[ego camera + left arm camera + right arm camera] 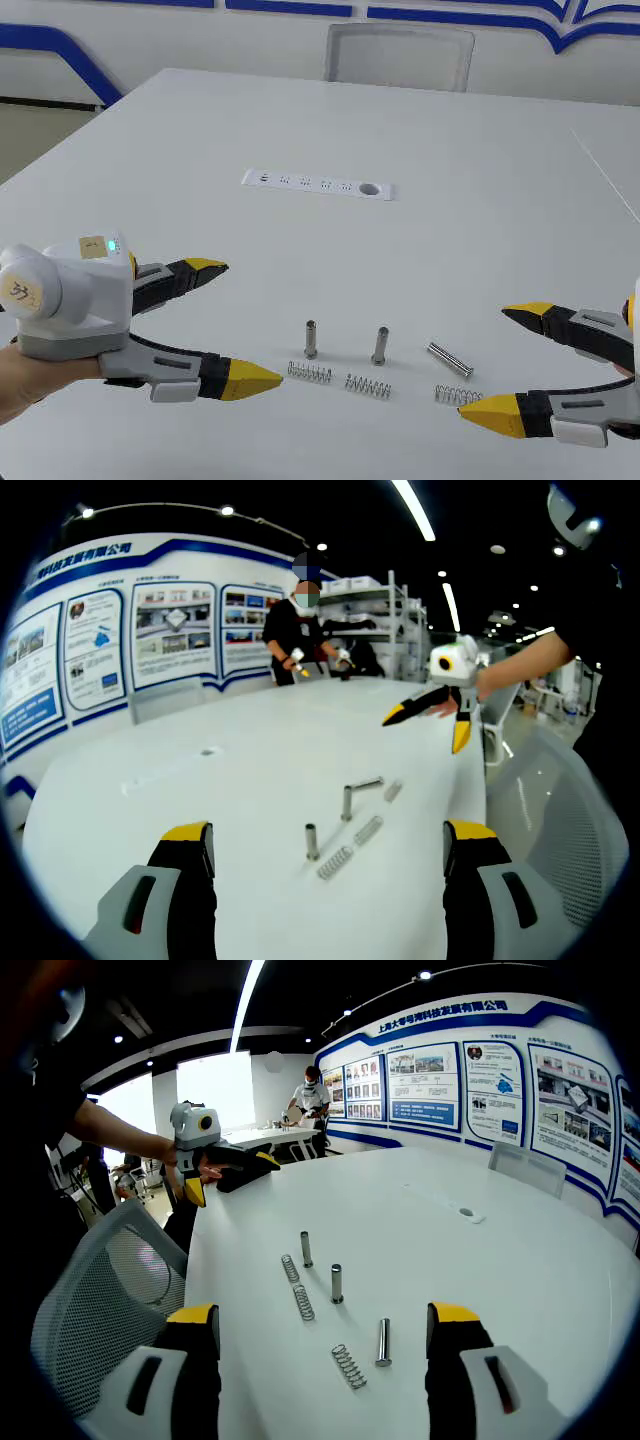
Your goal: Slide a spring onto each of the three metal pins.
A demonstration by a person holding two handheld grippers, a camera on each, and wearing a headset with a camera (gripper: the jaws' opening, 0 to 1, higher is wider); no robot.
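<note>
I judged the work to be at its very start: no spring was on a pin, and the step in hand was the first pick. On the table (pixel 450 150), from left to right, the left pin (pixel 311 338) and the middle pin (pixel 380 345) stood upright, and the right pin (pixel 450 360) lay flat on its side. Each had a spring lying just in front of it, not touching it: the left spring (pixel 309 373), the middle spring (pixel 367 385) and the right spring (pixel 457 395).

To do it well, I reckoned I should pinch a spring across its coils near one end, lightly enough not to crush it. That would leave the other end free to bring down in line with a standing pin. A sideways nudge would likely tip those pins, so the other gripper might steady the base. The right pin would need standing up or holding first, and being round it could roll.

The left gripper (pixel 250 320) hovered above the table to the left of the row, jaws wide apart, holding nothing and touching nothing. The right gripper (pixel 485 360) hovered at the right, near the right spring, its jaws also wide apart and empty.
</note>
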